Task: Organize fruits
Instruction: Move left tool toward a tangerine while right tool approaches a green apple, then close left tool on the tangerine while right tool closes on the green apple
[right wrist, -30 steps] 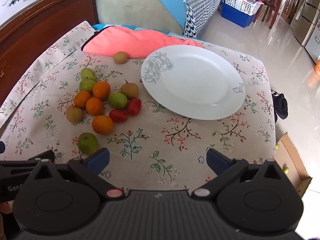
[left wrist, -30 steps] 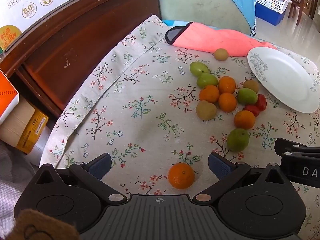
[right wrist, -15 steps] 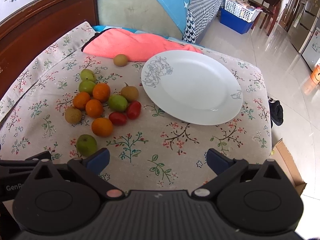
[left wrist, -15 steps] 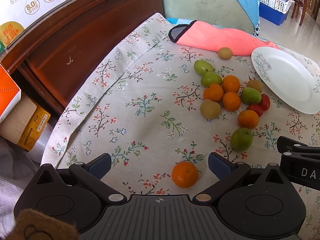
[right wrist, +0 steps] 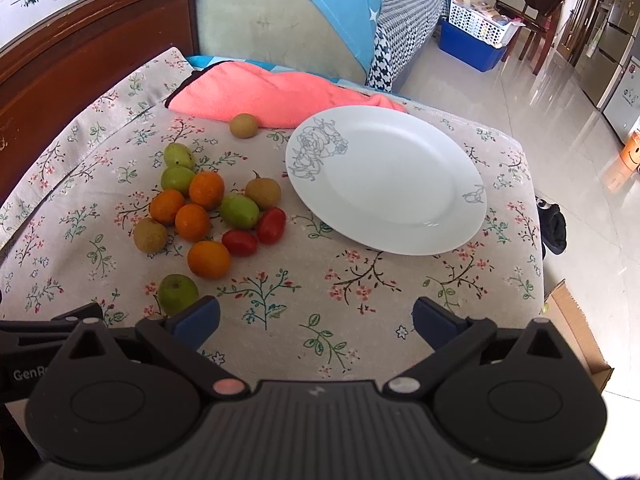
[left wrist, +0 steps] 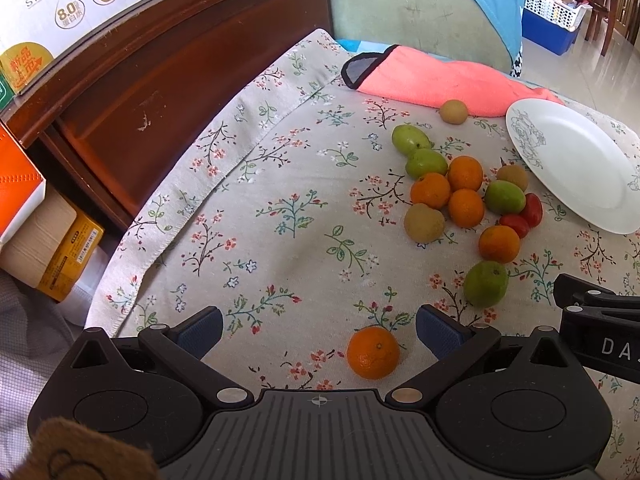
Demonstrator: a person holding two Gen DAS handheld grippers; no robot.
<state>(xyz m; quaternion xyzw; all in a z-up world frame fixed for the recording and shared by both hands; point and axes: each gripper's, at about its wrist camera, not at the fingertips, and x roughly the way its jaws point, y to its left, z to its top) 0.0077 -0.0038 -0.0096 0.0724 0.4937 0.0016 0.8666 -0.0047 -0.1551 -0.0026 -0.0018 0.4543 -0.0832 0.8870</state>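
Note:
A cluster of fruit (right wrist: 208,208) lies on the floral tablecloth: several oranges, green fruits, brown fruits and two red tomatoes (right wrist: 256,234). One brown fruit (right wrist: 243,125) sits apart by the pink towel. An empty white plate (right wrist: 386,178) lies to the right of the cluster. A lone orange (left wrist: 373,353) lies near the front, between the fingers of my open left gripper (left wrist: 319,330). My right gripper (right wrist: 316,320) is open and empty, above the cloth in front of the plate. A green fruit (right wrist: 178,293) lies just beyond its left finger.
A pink towel (right wrist: 272,94) lies at the table's back edge. A dark wooden cabinet (left wrist: 168,64) stands to the left, with boxes (left wrist: 52,248) on the floor. A cardboard box (right wrist: 576,336) sits on the floor at the right. The right gripper's body shows in the left wrist view (left wrist: 600,336).
Both grippers have drawn back and risen slightly, so the fruit and plate look a little farther off. Nothing on the table has moved.

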